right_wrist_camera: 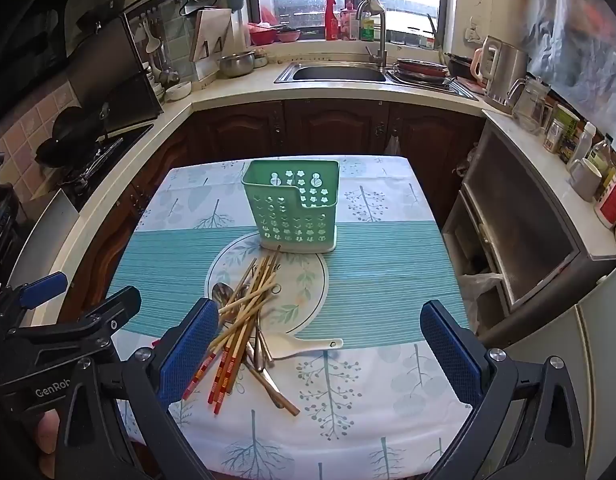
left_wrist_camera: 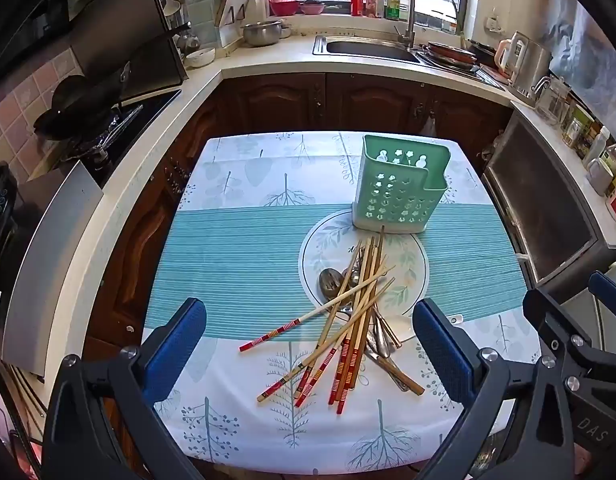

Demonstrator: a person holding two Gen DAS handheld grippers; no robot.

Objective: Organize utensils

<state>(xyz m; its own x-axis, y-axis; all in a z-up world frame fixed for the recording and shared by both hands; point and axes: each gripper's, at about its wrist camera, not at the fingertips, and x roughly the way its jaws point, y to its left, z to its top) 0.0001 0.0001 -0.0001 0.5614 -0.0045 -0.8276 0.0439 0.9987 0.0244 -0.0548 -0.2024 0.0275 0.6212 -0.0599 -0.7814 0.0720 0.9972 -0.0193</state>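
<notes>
Left claw (left_wrist_camera: 310,354) and right claw (right_wrist_camera: 320,354): both wide, holding nothing. Ahead of each: chopsticks (left_wrist_camera: 350,320) piled over metal spoons (left_wrist_camera: 331,283); beyond, upright green utensil caddy (right_wrist_camera: 294,210).

Patterned tablecloth (right_wrist_camera: 368,380), steel sink (right_wrist_camera: 340,74), kettle (right_wrist_camera: 502,66), cutting board (right_wrist_camera: 210,34)

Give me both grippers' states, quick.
Left gripper: open, holding nothing, above the wooden red-ended chopsticks.
Right gripper: open, holding nothing, above the white plastic rice spoon.
</notes>
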